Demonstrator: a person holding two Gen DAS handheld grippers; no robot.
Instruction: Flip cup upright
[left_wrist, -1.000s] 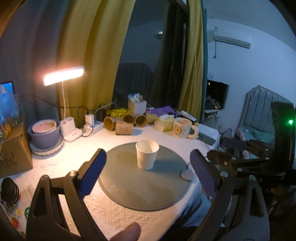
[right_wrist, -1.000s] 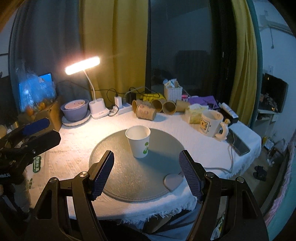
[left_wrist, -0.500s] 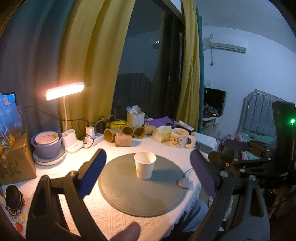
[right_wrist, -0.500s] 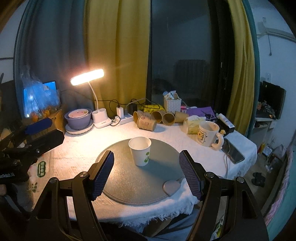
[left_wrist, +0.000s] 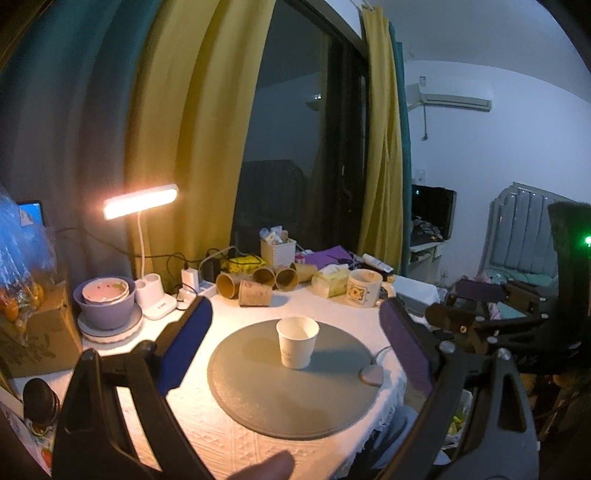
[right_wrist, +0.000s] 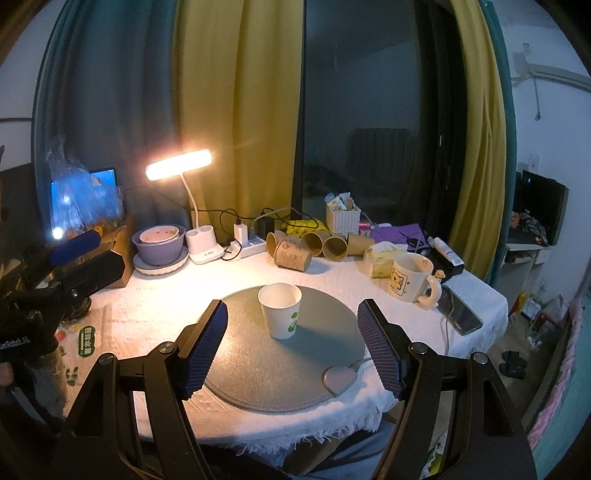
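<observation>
Your left gripper (left_wrist: 295, 343) is cut off at the bottom edge with a fingertip (left_wrist: 266, 467) poking in, and the heap of brown paper cups (right_wrist: 317, 245) beyond both sets of fingers is too overlapped for an exact count. You have 1 white cup (right_wrist: 280, 311) standing upright, mouth up, on 1 round grey mat (right_wrist: 314, 373), ahead of and between the spread fingers of your right gripper (right_wrist: 291, 347); both grippers are wide apart and hold nothing. Past the fingers stand 1 lit lamp (right_wrist: 178, 165), 1 mug (right_wrist: 410, 277) and 1 purple bowl (right_wrist: 159, 246).
</observation>
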